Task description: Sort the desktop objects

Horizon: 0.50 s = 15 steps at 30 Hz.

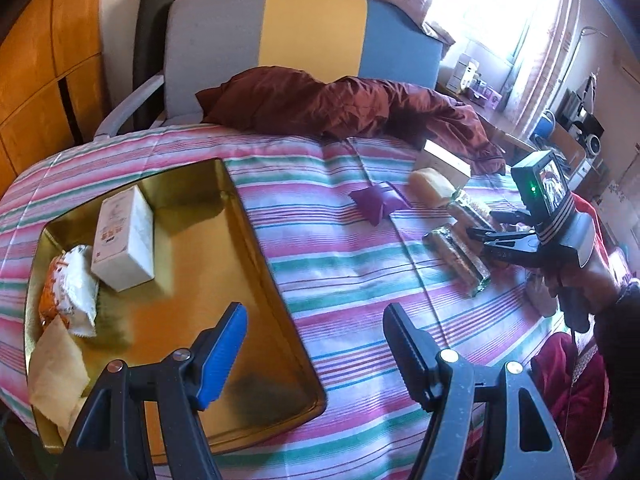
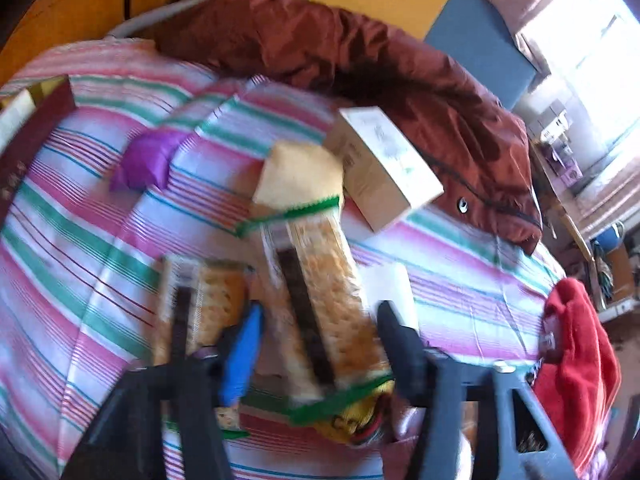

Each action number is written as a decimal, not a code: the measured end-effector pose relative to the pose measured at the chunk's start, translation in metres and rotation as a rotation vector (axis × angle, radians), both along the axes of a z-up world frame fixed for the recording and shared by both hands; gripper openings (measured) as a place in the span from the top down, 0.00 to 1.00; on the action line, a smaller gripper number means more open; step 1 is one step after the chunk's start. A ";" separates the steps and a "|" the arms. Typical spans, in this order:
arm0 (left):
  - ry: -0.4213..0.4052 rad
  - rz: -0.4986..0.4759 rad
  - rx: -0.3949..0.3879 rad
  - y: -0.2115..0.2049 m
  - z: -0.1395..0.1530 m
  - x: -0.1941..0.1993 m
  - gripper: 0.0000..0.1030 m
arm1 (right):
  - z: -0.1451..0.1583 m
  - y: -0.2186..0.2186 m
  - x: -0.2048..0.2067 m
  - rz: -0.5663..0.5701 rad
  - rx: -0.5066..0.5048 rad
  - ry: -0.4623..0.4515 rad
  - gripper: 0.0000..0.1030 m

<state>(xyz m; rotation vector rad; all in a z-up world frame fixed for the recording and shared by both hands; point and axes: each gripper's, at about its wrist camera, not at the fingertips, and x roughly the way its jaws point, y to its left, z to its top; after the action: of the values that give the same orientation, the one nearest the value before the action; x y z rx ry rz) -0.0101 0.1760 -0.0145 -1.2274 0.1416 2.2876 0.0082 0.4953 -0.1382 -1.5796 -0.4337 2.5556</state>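
Overhead, the left gripper [image 1: 316, 344] hangs wide open and empty above the right rim of the gold tin tray [image 1: 256, 216], which holds a white carton [image 1: 126, 240] and snack packets (one orange-and-white [image 1: 70, 292]). Across the striped cloth [image 1: 340, 264], the right gripper [image 2: 320, 344] straddles a green-edged cracker packet [image 2: 320, 304], jaws apart; contact is too blurred to judge.
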 end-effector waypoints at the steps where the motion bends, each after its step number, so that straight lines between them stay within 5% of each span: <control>1: 0.003 -0.010 -0.003 0.003 0.000 0.000 0.31 | 0.002 0.003 0.002 -0.009 -0.023 0.011 0.51; 10: -0.031 -0.139 -0.022 0.065 -0.006 0.000 0.31 | 0.040 0.052 0.034 -0.167 -0.417 0.230 0.52; 15: -0.071 -0.229 -0.055 0.123 -0.023 0.001 0.31 | 0.053 0.073 0.042 -0.213 -0.531 0.315 0.51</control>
<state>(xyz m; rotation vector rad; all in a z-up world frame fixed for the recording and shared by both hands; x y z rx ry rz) -0.0096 0.2987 -0.0371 -1.2501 0.3052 2.0526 0.0500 0.5685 -0.0854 -1.2092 0.4528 2.8098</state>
